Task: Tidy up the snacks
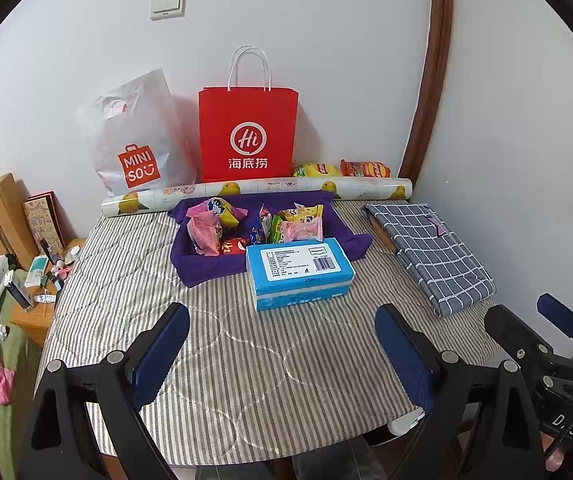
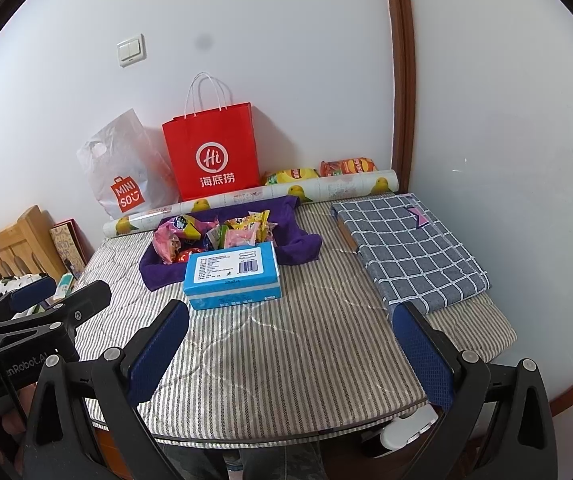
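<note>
A: Left claw (image 1: 282,344) gapes wide, holding nothing, above bare striped cover at the desk (image 1: 246,380) near edge; right claw (image 2: 290,344) equally wide, empty.

B: Snacks (image 1: 254,226) heaped mid-frame in the purple cloth tray (image 1: 206,268); blue tissue pack (image 1: 300,274) touches its front, long axis left-right; folded checked cloth (image 1: 430,252) lies right.

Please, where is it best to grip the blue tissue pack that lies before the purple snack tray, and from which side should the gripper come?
Grip the blue tissue pack across its shorter width, near the middle, coming from above. It lies flat, label up, on the striped cover; its far edge seems close against the purple tray.
</note>
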Available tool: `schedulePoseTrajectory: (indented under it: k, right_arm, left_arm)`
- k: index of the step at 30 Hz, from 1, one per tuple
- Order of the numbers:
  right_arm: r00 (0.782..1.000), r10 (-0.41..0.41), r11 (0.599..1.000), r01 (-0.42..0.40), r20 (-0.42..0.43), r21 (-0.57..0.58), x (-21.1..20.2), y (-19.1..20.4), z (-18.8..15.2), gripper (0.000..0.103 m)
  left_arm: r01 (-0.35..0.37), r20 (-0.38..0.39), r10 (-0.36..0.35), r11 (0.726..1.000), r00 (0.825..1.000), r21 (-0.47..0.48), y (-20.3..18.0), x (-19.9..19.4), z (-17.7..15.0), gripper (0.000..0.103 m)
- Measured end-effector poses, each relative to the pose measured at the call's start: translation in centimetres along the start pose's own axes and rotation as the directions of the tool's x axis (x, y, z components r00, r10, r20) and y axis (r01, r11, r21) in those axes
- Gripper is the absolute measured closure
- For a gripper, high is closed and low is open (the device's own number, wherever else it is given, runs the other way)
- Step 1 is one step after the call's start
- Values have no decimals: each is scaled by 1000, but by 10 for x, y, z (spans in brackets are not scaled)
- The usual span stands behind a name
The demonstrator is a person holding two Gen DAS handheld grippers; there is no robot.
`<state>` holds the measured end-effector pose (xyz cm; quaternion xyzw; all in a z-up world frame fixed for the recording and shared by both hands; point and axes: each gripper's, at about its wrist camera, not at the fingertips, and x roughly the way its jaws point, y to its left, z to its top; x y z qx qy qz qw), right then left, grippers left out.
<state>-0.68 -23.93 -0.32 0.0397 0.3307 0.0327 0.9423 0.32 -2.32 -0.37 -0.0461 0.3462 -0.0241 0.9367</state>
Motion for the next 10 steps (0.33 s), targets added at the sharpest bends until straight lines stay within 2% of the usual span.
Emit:
schedulePoseTrajectory:
  k: [10]
  right_arm:
    - [1000, 1, 1000, -1, 1, -2, 0, 0, -1, 2]
  left_arm:
    - [-3, 0, 3, 1000, 1000, 0, 1, 0, -1, 9]
